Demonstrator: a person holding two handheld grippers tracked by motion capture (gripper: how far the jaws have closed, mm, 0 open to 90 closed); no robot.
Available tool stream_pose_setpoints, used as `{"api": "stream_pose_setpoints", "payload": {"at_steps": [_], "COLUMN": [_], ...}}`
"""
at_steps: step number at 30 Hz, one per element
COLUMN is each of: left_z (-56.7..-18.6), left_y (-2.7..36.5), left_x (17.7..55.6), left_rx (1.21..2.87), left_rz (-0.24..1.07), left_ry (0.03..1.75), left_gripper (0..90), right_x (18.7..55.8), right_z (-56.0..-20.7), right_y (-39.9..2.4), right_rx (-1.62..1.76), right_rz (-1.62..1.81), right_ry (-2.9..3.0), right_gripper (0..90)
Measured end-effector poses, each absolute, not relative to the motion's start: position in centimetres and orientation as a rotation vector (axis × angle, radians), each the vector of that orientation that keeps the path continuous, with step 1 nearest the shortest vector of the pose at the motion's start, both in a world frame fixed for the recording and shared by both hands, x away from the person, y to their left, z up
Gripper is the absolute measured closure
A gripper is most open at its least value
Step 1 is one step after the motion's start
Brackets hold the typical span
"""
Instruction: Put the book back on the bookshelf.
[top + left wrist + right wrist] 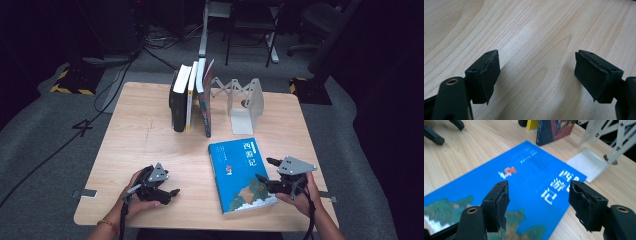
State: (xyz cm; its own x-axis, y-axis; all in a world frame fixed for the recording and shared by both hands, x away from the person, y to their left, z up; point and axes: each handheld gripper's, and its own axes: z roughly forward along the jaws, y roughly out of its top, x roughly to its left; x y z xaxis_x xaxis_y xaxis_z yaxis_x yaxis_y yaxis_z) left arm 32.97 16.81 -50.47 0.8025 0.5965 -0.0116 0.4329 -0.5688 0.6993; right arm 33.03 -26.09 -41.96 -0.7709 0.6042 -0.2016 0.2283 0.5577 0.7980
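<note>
A blue book [239, 172] with a map picture on its cover lies flat on the wooden table [145, 140], near the front edge. My right gripper [266, 170] hovers over the book's right edge, jaws open. Seen from the right gripper view, the blue book [524, 177] lies below the right gripper [539, 200], with nothing between the pads. My left gripper [171, 195] rests low at the front left, apart from the book. In its own view the left gripper [536, 70] stands open over bare wood.
Several books [190, 97] stand upright at the back of the table, beside a white folding bookend [245, 100]. In the right gripper view, the bookend's base plate [589, 163] lies just beyond the blue book. Chairs and cables sit on the floor behind the table.
</note>
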Motion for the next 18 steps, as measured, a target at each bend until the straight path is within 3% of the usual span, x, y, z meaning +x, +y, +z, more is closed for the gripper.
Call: {"api": "stream_pose_setpoints", "payload": {"at_steps": [18], "left_z": [-50.5], "left_y": [16.8], "left_x": [32.9], "left_rx": [2.264], "left_rz": [0.295], "left_ry": [0.758], "left_gripper": [20.9], "right_x": [29.3], "right_z": [-45.3], "right_y": [-31.4], "right_rx": [0.729], "right_rz": [1.181], "right_ry": [2.431], "right_gripper": [31.0]}}
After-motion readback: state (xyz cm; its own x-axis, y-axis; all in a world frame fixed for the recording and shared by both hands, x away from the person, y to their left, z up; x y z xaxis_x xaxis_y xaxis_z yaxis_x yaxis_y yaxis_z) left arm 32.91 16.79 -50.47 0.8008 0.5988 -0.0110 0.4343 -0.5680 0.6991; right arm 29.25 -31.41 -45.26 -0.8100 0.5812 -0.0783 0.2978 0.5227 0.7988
